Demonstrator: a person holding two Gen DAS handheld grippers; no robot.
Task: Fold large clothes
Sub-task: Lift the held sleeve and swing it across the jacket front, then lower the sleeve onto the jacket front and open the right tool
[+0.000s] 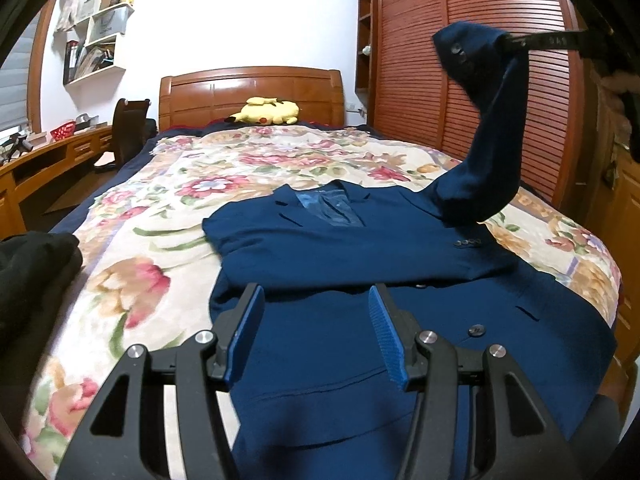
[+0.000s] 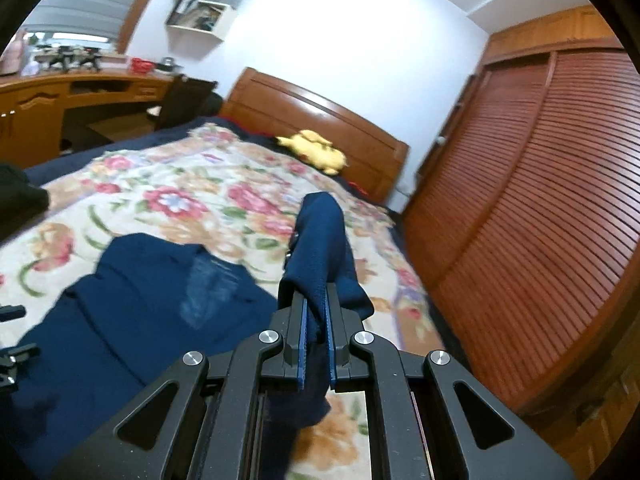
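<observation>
— Floral bedspread [image 1: 168, 184], navy blazer [image 1: 320, 232] lying face-up; what's held?

— Right gripper [image 2: 316, 320] pinches the raised sleeve [image 1: 488, 128]; left gripper [image 1: 316, 308] hovers spread above the hem.

— Next?

— Probably lay the sleeve flat across the chest, cuff smooth.

Wooden-framed bed [image 1: 248, 88] covered by a floral blanket [image 1: 168, 208]. Near centre, a navy suit jacket [image 1: 340, 320] lies front-up on the blanket. A yellow plush toy [image 1: 266, 111] rests at the far headboard; dark clothing [image 1: 32, 276] lies near left.
</observation>
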